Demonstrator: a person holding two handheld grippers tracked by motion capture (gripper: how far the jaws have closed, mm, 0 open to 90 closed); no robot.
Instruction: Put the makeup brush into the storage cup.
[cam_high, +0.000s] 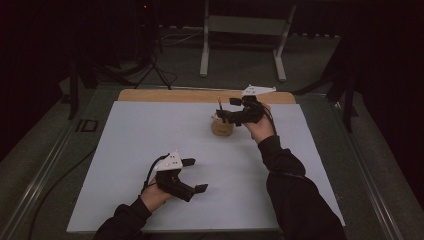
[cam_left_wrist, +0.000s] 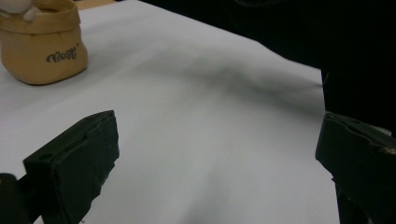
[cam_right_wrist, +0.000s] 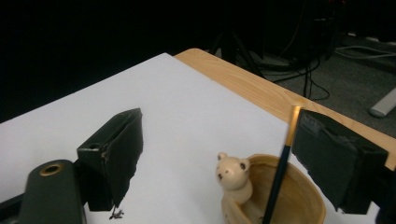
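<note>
Nearest to me, at about seven o'clock on the table, my left gripper (cam_high: 192, 175) hovers low over the white sheet (cam_high: 150, 135) with its jaws spread wide and nothing between them. In the left gripper view the two black pads (cam_left_wrist: 79, 158) stand far apart with bare white sheet in the gap, and the tan cup (cam_left_wrist: 44, 44) sits off at eleven o'clock, well apart from them.

Farther out, at about one o'clock, my right gripper (cam_high: 226, 111) is at the cup (cam_high: 222, 126), just above its rim. Its jaws are open. In the right gripper view the pencil (cam_right_wrist: 282, 158) stands upright in the cup (cam_right_wrist: 299, 196), dark-shafted with a gold upper end, lying close against the inner face of the jaw at three o'clock; I cannot tell whether it touches that pad. The other jaw is well clear of it at nine o'clock. A small cream bear figure (cam_right_wrist: 232, 175) perches on the cup's rim between the jaws.

Beyond the cup, at twelve o'clock, the wooden table edge (cam_high: 200, 95) shows past the sheet, and a grey metal stand (cam_high: 245, 35) rises on the floor behind it.
</note>
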